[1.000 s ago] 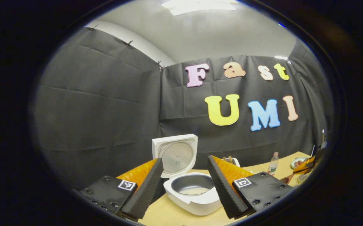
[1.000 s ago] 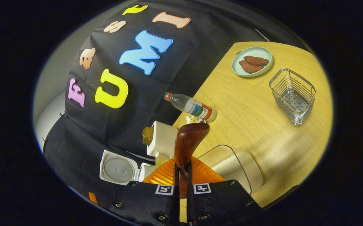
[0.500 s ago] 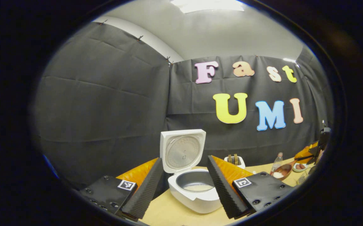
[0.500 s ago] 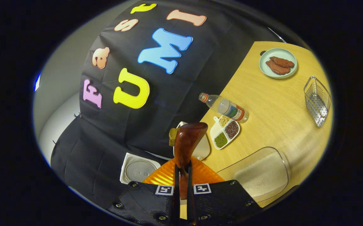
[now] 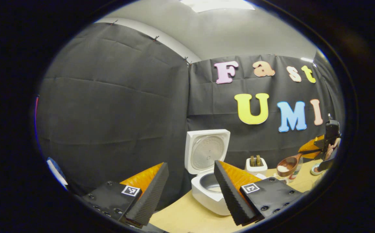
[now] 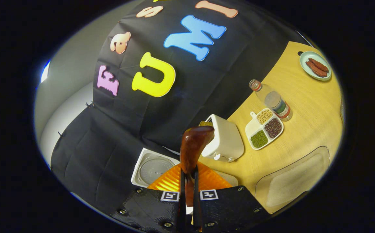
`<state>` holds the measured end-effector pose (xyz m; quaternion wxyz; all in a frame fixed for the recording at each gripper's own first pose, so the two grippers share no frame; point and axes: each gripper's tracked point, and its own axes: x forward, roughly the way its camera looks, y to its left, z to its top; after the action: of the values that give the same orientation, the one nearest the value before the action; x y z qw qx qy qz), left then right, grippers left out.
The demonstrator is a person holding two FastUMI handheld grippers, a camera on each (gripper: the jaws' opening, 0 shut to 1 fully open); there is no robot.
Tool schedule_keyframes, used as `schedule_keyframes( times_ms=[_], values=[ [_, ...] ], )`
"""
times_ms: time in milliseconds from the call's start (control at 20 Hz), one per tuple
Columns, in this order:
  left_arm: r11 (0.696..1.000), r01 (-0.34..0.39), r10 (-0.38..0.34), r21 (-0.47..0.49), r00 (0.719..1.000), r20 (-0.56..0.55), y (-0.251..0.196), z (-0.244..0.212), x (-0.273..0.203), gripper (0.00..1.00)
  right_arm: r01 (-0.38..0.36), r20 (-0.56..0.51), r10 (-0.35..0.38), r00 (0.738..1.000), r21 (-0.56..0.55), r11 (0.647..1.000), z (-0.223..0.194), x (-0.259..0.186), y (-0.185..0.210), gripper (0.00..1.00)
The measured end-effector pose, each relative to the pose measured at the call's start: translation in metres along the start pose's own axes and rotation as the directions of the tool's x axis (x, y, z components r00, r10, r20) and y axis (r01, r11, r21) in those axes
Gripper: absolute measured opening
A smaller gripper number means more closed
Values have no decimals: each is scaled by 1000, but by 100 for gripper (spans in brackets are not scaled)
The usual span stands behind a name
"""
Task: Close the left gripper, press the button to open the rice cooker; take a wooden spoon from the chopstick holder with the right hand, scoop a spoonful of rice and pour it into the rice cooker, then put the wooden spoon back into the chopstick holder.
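Observation:
The white rice cooker (image 5: pixel 207 191) stands with its lid (image 5: pixel 207 150) raised and some rice in its pot. My left gripper (image 5: pixel 189 194) hangs open in front of it, its right finger overlapping the pot, and holds nothing. The wooden spoon (image 5: pixel 286 165), carrying white rice in its bowl, hovers right of the white chopstick holder (image 5: pixel 256 165). My right gripper (image 6: pixel 187 194) is shut on the spoon (image 6: pixel 194 145), whose bowl shows from the back. Beyond it sit the chopstick holder (image 6: pixel 224 140) and the cooker's lid (image 6: pixel 153 168).
On the wooden table (image 6: pixel 307 106) lie a divided tray of beans (image 6: pixel 265 129), a plastic bottle (image 6: pixel 273 100) and a plate of meat (image 6: pixel 315 64). A clear container of rice (image 6: pixel 291 184) sits at the near right. Black cloth walls the back and left.
The right gripper has carried the rice-laden spoon left from the rice container, past the bottle, towards the chopstick holder and cooker. The left gripper's view has swung left; it stays open.

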<state>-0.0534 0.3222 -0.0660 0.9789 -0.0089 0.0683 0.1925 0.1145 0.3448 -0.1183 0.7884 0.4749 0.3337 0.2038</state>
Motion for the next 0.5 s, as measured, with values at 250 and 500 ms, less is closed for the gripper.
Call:
schedule_keyframes(
  times_ms=[250,500],
  values=[
    [999,-52,52,1,998,-23,31,-14,-9,97,-36,-49,33,998,-67,997,-29,38,32,9],
    [996,-91,92,17,995,-38,52,-23,-16,100,-54,-74,41,996,-173,983,-57,79,55,8]
  ],
)
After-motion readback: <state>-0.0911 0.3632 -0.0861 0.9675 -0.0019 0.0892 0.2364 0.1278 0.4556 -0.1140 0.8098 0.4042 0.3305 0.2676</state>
